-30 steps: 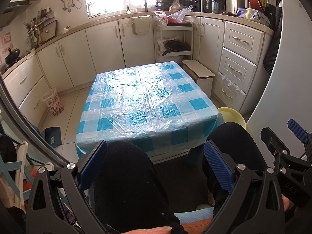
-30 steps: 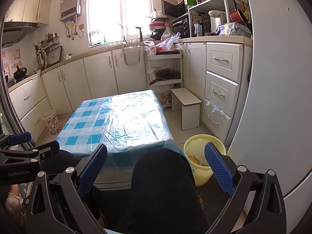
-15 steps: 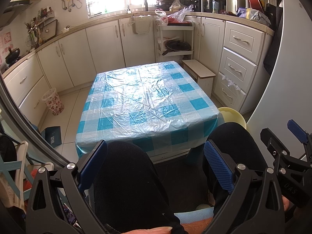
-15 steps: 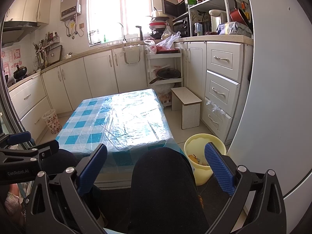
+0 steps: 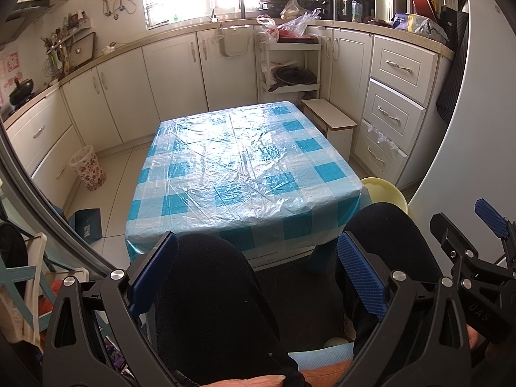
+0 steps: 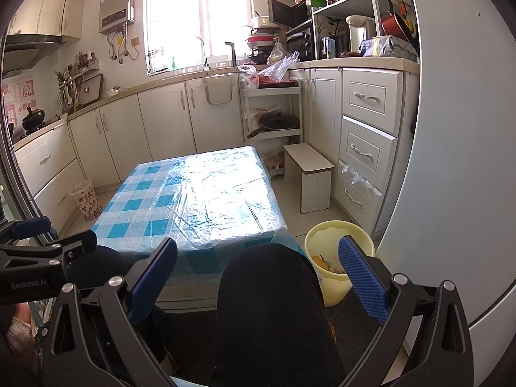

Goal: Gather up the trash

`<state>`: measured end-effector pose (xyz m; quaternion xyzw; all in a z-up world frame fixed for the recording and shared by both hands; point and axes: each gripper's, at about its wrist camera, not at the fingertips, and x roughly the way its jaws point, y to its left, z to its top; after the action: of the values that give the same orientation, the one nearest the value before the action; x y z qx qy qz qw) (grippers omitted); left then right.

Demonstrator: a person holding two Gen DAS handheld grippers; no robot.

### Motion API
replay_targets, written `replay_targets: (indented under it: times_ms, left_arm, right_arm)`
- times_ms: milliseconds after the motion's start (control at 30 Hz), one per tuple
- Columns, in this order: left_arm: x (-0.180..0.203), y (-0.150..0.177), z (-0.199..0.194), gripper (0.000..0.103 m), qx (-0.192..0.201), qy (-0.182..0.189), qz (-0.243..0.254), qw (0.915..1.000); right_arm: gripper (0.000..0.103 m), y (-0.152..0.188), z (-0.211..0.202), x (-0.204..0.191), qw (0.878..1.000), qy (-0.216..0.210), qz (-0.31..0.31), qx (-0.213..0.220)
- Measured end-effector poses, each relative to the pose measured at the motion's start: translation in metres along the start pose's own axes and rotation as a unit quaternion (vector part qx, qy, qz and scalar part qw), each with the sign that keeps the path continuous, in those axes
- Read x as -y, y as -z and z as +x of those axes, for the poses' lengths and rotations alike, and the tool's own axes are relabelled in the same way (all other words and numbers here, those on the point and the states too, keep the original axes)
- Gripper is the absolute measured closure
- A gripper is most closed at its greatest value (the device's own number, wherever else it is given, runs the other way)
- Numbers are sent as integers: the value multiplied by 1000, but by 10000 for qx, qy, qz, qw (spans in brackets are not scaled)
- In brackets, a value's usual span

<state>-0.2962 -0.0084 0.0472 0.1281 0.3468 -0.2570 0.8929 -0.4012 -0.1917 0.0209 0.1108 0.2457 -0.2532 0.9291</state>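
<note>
You hold the left gripper and right gripper low over your knees, jaws spread, gripping nothing. Trash sits in the yellow bin on the floor, just right of the checked worktop.

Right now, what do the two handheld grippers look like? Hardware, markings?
Both the left gripper and the right gripper have black plastic frames with cut-outs, silver pivot bolts and ribbed blue pads. The left body reads "GenRobot.AI", the right reads "DAS". No cables in view.
</note>
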Motion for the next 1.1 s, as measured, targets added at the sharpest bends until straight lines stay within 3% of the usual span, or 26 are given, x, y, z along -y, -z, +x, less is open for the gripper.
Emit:
replay_targets:
  times_ms: [1100]
  left_arm:
    - [-5, 0, 3, 8, 1, -69, -119, 9999]
  right_arm:
    - [7, 0, 1, 1, 10000, -8, -14, -13]
